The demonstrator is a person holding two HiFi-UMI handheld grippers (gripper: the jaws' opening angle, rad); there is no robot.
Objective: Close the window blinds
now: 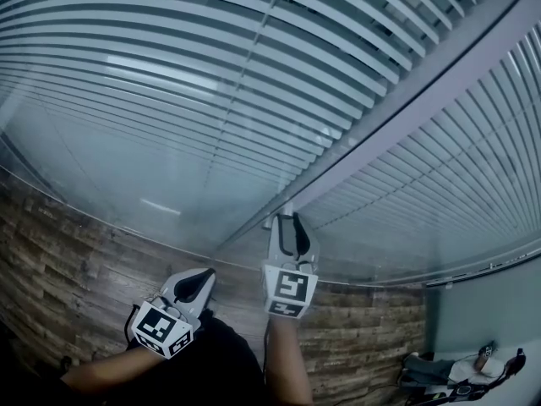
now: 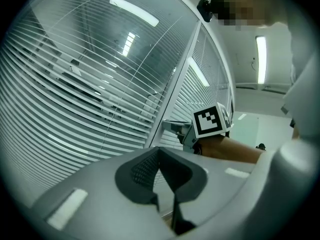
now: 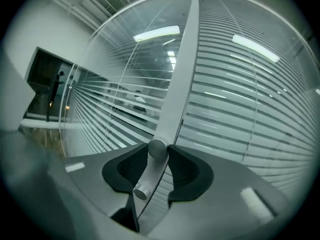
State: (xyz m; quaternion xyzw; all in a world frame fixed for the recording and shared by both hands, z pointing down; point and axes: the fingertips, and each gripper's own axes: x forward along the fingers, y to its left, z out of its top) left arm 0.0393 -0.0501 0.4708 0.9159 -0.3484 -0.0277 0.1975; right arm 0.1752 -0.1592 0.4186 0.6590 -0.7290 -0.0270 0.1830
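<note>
The right gripper (image 3: 158, 146) clamps a metal knob (image 3: 149, 174) that juts from the window post (image 3: 179, 74) straight ahead of it. Window blinds (image 3: 245, 109) spread behind glass on both sides of it. To its left and further back, the left gripper (image 2: 160, 151) is closed on nothing.

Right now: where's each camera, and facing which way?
Head view: on the person's head, facing the blinds and mullion; shows left tongs, right tongs, forearms.
Left gripper view: on the left tongs, along their shut jaws toward the blinds; shows the right tongs and forearm.
Right gripper view: on the right tongs, facing the knob they clamp.
Shared: head and left gripper views both show the right tongs.
</note>
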